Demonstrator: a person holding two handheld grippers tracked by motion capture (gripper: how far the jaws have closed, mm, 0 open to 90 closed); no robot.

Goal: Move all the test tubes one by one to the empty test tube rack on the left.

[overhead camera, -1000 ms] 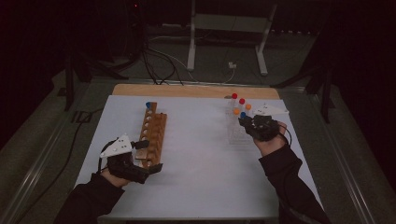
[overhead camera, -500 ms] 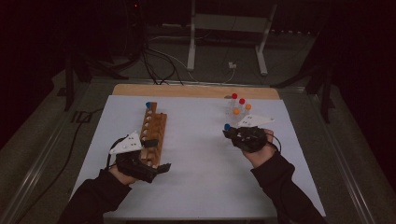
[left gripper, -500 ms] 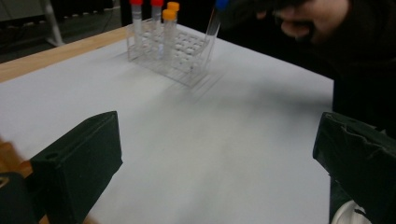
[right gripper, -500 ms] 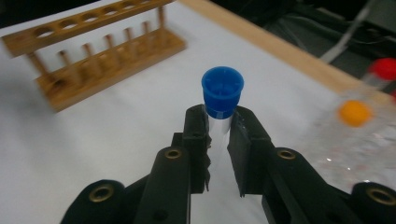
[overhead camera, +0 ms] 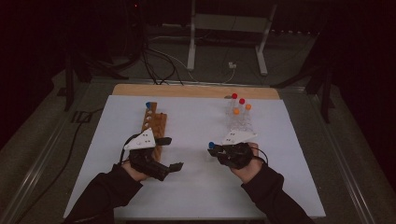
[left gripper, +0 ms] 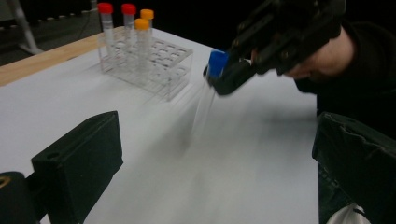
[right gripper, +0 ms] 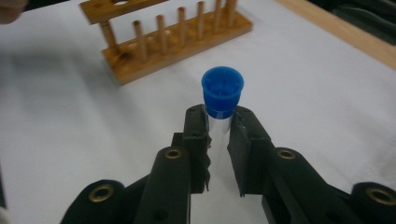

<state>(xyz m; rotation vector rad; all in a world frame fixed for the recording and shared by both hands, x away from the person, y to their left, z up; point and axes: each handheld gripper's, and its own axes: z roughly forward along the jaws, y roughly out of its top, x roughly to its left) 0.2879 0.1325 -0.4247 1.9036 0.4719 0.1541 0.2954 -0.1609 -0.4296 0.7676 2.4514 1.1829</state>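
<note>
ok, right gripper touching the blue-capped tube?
Touching. In the right gripper view both pads of the right gripper press on the clear tube just below its blue cap, with no gap on either side.

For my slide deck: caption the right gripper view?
Right gripper clamps a blue-capped tube above the white table, wooden rack beyond.

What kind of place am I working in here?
Probably a lab-style test bench set up for recording: a clear tube rack with capped tubes, a wooden tube rack, and a white-covered table amid dark surroundings with floor cables and a metal stand.
</note>
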